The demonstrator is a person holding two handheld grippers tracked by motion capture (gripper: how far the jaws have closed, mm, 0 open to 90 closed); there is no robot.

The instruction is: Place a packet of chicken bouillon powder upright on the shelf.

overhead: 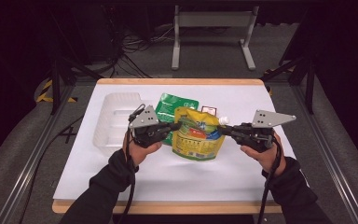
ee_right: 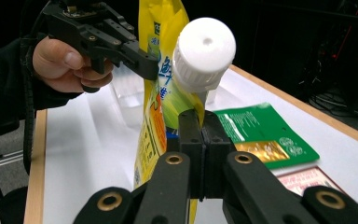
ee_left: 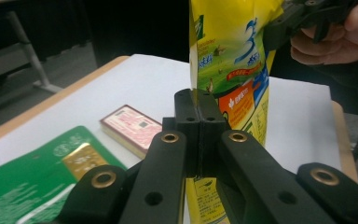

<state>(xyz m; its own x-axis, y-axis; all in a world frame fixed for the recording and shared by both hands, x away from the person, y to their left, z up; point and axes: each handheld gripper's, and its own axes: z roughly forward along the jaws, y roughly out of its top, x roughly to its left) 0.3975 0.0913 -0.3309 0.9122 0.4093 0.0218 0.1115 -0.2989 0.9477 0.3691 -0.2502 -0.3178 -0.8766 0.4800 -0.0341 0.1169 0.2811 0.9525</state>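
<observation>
A yellow spouted pouch [overhead: 198,135] with a white screw cap [overhead: 223,120] hangs between both grippers above the white table mat [overhead: 168,177]. My left gripper [overhead: 176,126] is shut on its left top edge, and the left gripper view has the pouch [ee_left: 233,60] clamped edge-on between the jaws of my left gripper [ee_left: 198,100]. My right gripper [overhead: 224,129] is shut on the pouch's right top corner just under the cap. In the right gripper view my right gripper [ee_right: 200,122] pinches the pouch [ee_right: 158,93] below the white cap [ee_right: 204,51].
A green flat packet [overhead: 170,106] and a small pink box [overhead: 209,110] lie behind the pouch. A clear plastic tray [overhead: 114,121] sits at the mat's left. The mat's front half is bare. A metal frame [overhead: 212,32] stands on the floor beyond the table.
</observation>
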